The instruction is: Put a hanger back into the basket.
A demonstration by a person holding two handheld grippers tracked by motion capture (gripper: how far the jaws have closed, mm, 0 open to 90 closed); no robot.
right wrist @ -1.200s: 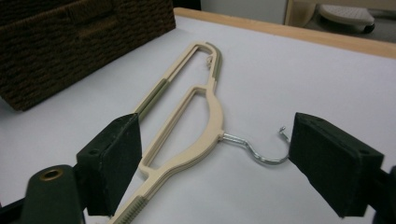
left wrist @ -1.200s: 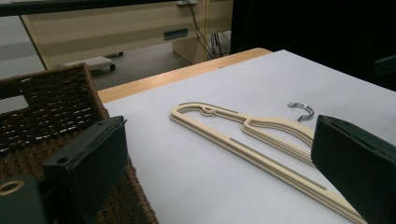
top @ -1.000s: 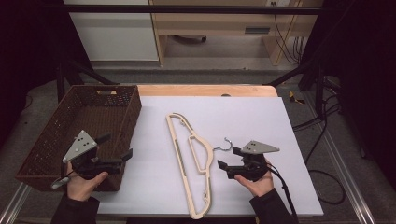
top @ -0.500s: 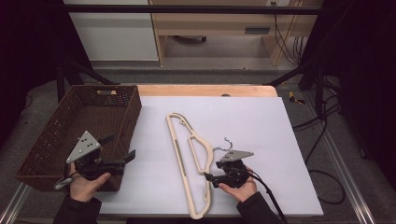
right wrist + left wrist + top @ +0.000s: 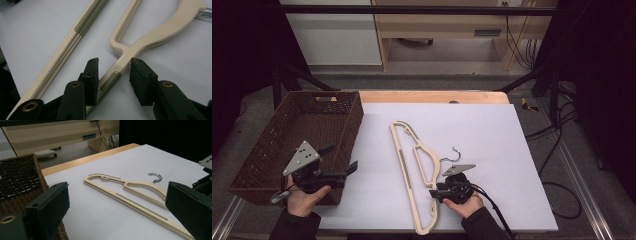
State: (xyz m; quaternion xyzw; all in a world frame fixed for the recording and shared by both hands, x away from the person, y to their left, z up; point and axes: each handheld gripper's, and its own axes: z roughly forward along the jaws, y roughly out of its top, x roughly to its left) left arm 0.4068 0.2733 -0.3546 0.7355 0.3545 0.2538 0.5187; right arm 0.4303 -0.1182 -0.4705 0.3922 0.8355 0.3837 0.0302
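The hanger (image 5: 412,170) lies flat on the white tabletop (image 5: 492,135), its long straight bar running from the middle of the sheet down toward the near edge, its metal hook (image 5: 455,152) pointing off to the right. In fact it looks like two cream hangers stacked one on the other — the right gripper view shows doubled edges along each bar.

The right hand-held gripper (image 5: 435,193) sits low over the hanger's near end, at the shoulder arm just below the inner cut-out. In the right gripper view that arm (image 5: 120,72), with its ribbed grey strip, passes between the two black jaws: the left-hand pad lies against or just beside it, while the other pad stands a little apart, with white sheet showing in the gap. The jaws have just been closing around the arm and now stand at a narrow gape, not yet clamped on it.

The left hand-held gripper (image 5: 354,167) hovers well apart from the hanger, at the near right corner of the brown wicker basket (image 5: 287,135) — its jaws spread wide, with nothing between them.
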